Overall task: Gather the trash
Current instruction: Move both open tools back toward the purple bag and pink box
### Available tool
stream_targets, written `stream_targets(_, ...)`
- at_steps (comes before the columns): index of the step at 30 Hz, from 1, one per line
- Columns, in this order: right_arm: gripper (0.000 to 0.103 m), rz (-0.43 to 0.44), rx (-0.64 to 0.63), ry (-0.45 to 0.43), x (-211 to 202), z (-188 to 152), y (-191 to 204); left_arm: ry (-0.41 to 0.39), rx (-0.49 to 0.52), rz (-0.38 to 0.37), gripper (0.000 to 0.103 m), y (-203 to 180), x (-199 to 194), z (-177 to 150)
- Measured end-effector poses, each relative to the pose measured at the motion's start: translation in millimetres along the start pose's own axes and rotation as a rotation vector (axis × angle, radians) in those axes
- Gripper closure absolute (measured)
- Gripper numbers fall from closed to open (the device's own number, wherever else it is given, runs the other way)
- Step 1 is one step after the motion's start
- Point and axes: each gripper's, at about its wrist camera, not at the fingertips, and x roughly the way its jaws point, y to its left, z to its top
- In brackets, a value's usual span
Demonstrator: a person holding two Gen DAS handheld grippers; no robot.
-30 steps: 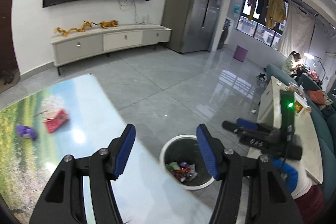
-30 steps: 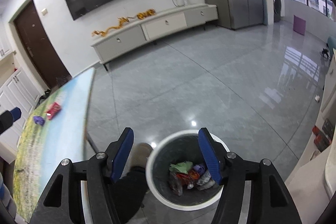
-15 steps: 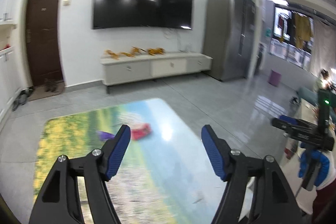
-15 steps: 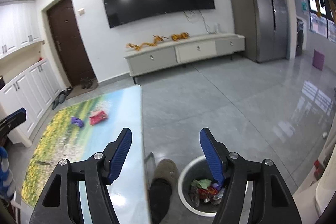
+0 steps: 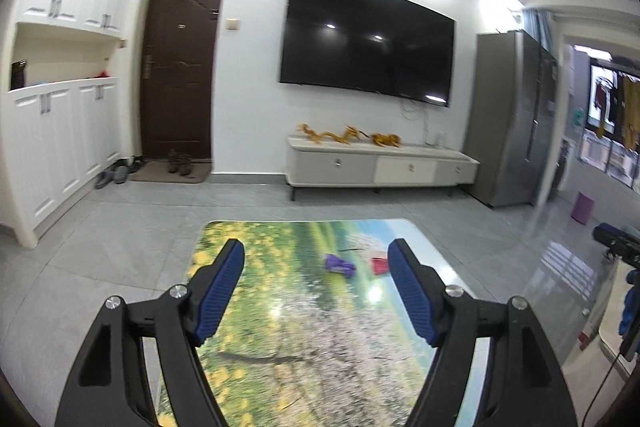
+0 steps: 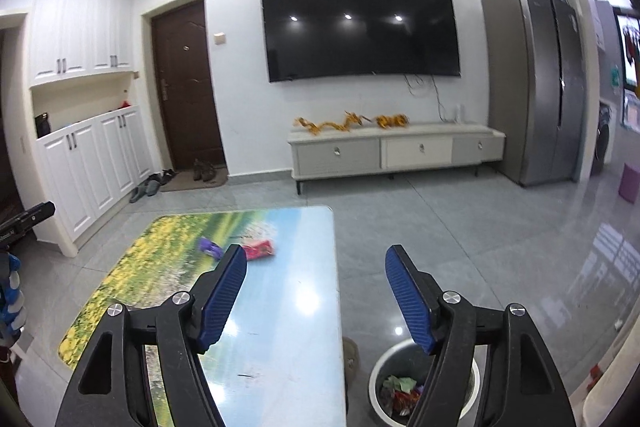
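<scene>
1. Overhead, the left gripper (image 5: 316, 287) hangs above the near part of the table (image 5: 248, 307), a top printed with a flowered landscape; its jaws are opening, stand well apart, and have nothing between them.
2. Likewise the right gripper (image 6: 316, 293) hovers over the table's (image 6: 304, 307) near right part, close to its right edge; its jaws are opening too, wide and empty.
3. Two pieces of trash lie on the table toward its far edge: a purple wrapper (image 5: 339, 263) and, just to the right of it, a red wrapper (image 5: 379, 265). They are near each other but apart.
4. From the right wrist view the purple wrapper (image 6: 210, 247) and the red wrapper (image 6: 260, 249) sit beyond the left fingertip of the right gripper, well away from both grippers.
5. On the floor beside the table's near right corner stands a round white trash bin (image 6: 378, 383), with crumpled green and red wrappers already inside; the right finger of the right gripper partly covers it.
6. Beside the bin, against the table's right edge, a shoe tip (image 6: 351, 355) shows.
7. Beyond the table are a wall-mounted television (image 6: 360, 27), a low cabinet (image 6: 392, 151) and a dark door (image 6: 184, 91).
</scene>
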Motion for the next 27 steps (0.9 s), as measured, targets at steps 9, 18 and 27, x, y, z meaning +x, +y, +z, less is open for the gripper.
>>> stream_targets(9,0.027,0.062,-0.041,-0.06,-7,9,17,0.01,-0.048,0.109,0.03,38,-14,-13)
stream_targets(18,0.025,0.055,0.005,-0.008,29,0,-4,0.133,-0.1,0.142,0.029,50,35,-32)
stream_targets(27,0.025,0.041,0.077,0.147,113,-26,-40,0.302,-0.112,0.141,0.029,32,138,-60)
